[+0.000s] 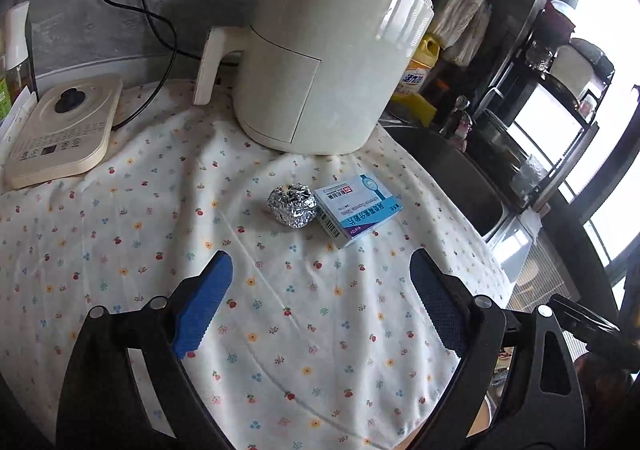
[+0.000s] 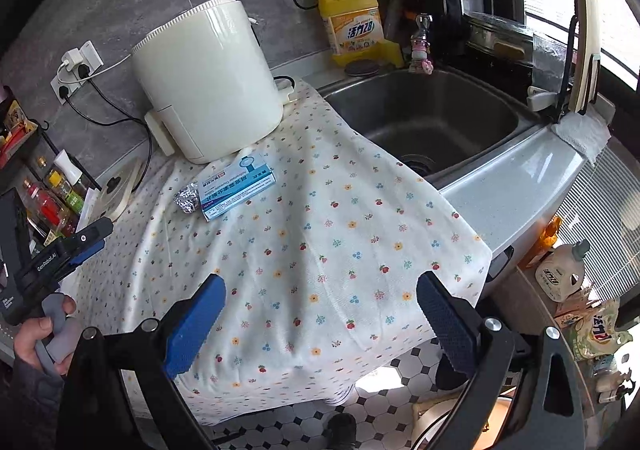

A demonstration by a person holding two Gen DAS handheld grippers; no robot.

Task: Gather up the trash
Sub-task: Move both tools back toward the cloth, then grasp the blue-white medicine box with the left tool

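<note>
Both tongs, left gripper (image 1: 320,290) and right gripper (image 2: 320,302), gape empty; at twelve o'clock, my crumpled silver foil ball (image 1: 292,206) may roll, nudged against the blue-white cardboard box (image 1: 357,209).

The left gripper (image 1: 320,270) hung over the tablecloth (image 1: 120,250), its fingers spread wide; just ahead of it lay the foil ball (image 1: 291,206), touching the medicine box (image 1: 356,209) on that ball's right; behind both stood the air fryer (image 1: 324,49), its handle turned left; far to the gripper's left lay the kettle base (image 1: 60,133), on the cloth's edge; the sink (image 1: 472,185) lay off to the right. The right gripper (image 2: 320,290) hung nearer the cloth's front edge, likewise spread; the box (image 2: 238,185) and ball (image 2: 187,199) lay ahead and left of it; the sink basin (image 2: 432,121) ahead and right; the detergent bottle (image 2: 352,21) stood behind the sink, against the wall.
</note>
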